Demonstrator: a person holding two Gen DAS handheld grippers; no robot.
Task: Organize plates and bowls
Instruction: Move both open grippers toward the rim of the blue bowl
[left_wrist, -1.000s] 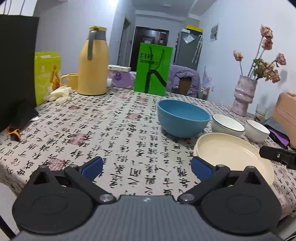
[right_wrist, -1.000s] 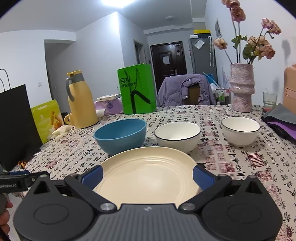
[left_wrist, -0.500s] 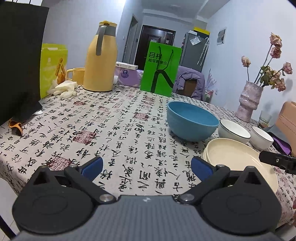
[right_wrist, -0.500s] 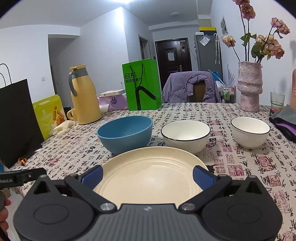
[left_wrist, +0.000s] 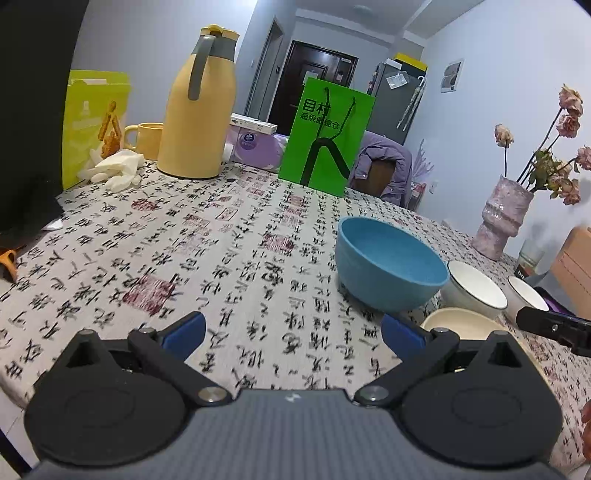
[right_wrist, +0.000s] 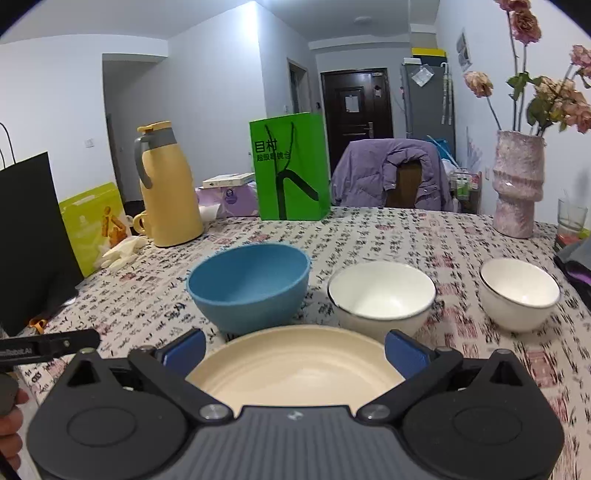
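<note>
Two hand-held grippers are sitting wide open here, neither one gripping anything. The right hand-held gripper (right_wrist: 294, 349) is pointing straight at the cream plate (right_wrist: 295, 369), whose near rim is lying right between its spread fingers, so it's clearly the nearer one. The left hand-held gripper (left_wrist: 291, 334) is hovering over bare tabletop (left_wrist: 221, 258), with the plate off past its right finger. Going outward, the blue bowl (right_wrist: 249, 286) is sitting just behind the plate, then two white bowls (right_wrist: 382, 293) are trailing off rightward. I'm guessing the plate goes first.
</note>
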